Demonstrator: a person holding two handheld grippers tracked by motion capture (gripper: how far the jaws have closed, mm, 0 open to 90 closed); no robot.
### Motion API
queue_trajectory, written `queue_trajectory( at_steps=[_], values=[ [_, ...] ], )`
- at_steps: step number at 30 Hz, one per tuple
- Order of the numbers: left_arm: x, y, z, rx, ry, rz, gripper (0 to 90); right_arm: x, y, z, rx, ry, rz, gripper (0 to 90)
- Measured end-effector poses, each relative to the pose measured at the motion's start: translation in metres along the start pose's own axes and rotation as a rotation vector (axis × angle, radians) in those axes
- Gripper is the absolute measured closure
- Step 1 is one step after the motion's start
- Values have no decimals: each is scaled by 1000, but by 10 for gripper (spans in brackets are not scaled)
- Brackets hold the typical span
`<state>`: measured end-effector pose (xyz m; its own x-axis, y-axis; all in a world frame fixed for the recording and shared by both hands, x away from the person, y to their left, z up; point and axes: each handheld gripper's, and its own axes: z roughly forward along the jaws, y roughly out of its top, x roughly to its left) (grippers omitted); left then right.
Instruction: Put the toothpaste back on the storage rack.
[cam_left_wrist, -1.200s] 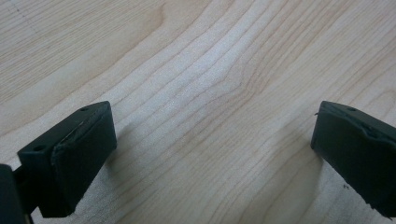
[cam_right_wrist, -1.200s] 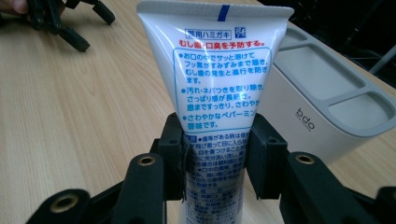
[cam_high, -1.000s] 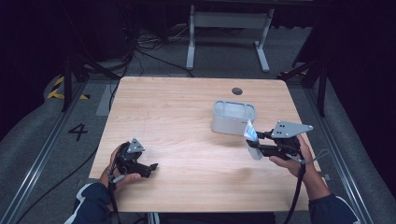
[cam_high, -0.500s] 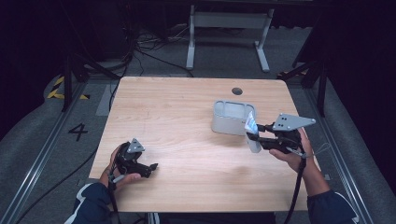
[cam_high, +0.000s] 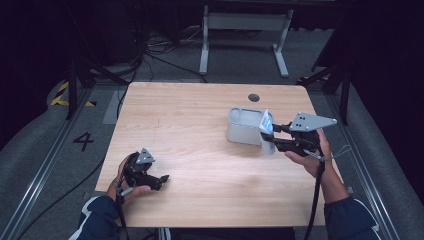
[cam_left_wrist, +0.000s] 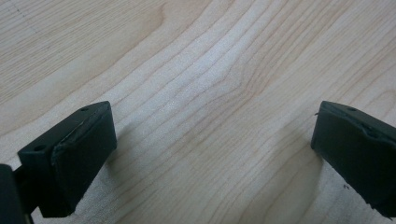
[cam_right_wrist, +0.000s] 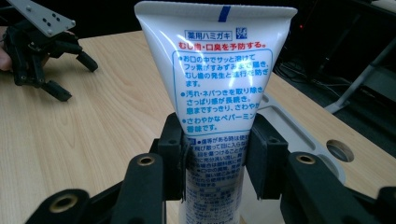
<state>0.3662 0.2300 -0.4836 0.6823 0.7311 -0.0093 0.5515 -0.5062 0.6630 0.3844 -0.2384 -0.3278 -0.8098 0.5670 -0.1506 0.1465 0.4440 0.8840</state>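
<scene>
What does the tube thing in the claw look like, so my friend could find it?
Start at the wooden table and find the grey box on its right side. Beside it, the right gripper pinches a white toothpaste tube, upright, with blue and red writing.

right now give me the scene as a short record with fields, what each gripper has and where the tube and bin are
surface: wooden table
right gripper: shut on the toothpaste tube, jaws clamped on its lower half
tube pose: upright, crimped end up, cap end hidden below the jaws
tube place: in the air at the near right corner of the grey container; contact cannot be told
grey container: open-topped, on the table right of centre
left gripper: open, nothing between its jaws, low over bare wood at the near left
table hole: behind the container
</scene>
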Motion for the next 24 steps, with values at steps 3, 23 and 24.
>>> queue_trajectory(
  at_steps=[3, 23, 24],
  values=[
    [0, 0, 0, 0, 0, 0, 5, -2, 2, 1, -6, -4, 3, 633],
    [1, 0, 0, -1, -3, 6, 4, -17, 20, 15, -30, -19, 12, 634],
    [1, 0, 0, -1, -3, 5, 4, -18, 21, 17, -28, -18, 14, 634]
  ],
)
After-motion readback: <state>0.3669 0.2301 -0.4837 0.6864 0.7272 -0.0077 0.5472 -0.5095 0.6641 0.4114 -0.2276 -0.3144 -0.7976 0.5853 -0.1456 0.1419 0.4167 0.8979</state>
